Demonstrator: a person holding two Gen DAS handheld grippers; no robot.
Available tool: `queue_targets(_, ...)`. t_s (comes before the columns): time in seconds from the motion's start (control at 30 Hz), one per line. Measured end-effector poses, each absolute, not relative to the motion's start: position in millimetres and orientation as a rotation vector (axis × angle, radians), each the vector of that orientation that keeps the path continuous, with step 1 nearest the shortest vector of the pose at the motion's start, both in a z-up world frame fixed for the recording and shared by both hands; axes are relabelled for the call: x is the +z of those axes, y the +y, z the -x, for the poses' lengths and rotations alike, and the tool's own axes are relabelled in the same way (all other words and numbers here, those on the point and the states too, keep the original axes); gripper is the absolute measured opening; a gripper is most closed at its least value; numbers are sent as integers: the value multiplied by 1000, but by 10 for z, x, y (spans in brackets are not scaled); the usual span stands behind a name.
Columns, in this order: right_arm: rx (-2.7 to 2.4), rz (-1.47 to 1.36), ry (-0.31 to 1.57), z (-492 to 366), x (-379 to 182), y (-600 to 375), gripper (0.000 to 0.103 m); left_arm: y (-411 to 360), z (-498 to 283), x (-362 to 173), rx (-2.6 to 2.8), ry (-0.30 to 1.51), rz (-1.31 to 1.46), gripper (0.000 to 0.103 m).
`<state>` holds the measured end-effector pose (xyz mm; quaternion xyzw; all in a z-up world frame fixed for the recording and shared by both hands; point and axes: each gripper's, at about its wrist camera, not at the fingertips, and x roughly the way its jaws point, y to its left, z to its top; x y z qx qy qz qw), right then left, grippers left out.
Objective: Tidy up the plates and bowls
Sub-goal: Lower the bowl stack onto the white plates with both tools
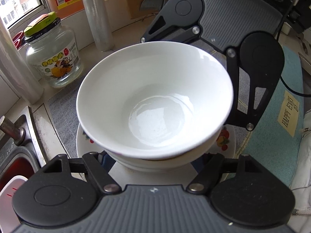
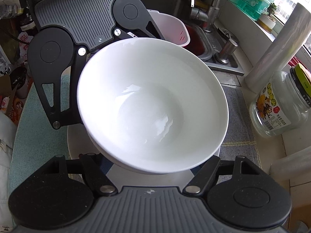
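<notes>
Here, white bowl [image 1: 155, 101] nested atop other bowls on a plate [image 1: 226, 141] on the desk, left gripper [image 1: 155, 167] and right gripper [image 2: 153, 167] jaws clamped on its rim, jar [image 1: 53, 58] at ten o'clock.

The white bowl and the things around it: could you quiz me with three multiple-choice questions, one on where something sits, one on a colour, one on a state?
1. What does the lower bowl sit on?
A. a patterned plate
B. a frying pan
C. a cutting board

2. What colour is the top bowl?
A. black
B. white
C. blue

3. How is the top bowl?
A. full of soup
B. upside down
C. upright and empty

Answers:
1 A: the plate's rim with its bright pattern shows from under the lower bowl.
2 B: its whole inside and rim are plain glossy white.
3 C: its opening faces up and the bare bottom shines.
</notes>
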<state>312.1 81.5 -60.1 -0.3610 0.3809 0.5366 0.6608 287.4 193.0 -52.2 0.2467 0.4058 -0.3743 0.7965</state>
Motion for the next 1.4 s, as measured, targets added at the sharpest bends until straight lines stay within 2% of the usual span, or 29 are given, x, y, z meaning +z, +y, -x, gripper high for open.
queue_targets(0.67, 1205, 792, 880, -3151, -628, 830, 80, 1915, -2873, -545, -796, 872, -524, 79)
queue_targets(0.73, 1200, 784, 885, -3155, -625, 825, 81, 1923, -2845, -531, -786, 846, -535, 86)
queue_targets(0.77, 1200, 784, 884, -3151, -625, 820, 85, 1926, -2827, -519, -781, 832, -543, 92)
queue_targets(0.83, 1202, 776, 846, -3116, -584, 791, 103, 1945, -2801, -480, -785, 817, -531, 95)
queue_targets(1.2, 1148, 699, 760, -2934, -313, 595, 103, 2149, -2548, -267, -693, 769, -368, 95)
queue_targets(1.4, 1028, 620, 746, -2725, -252, 436, 103, 2257, -2401, -279, -572, 743, -267, 100)
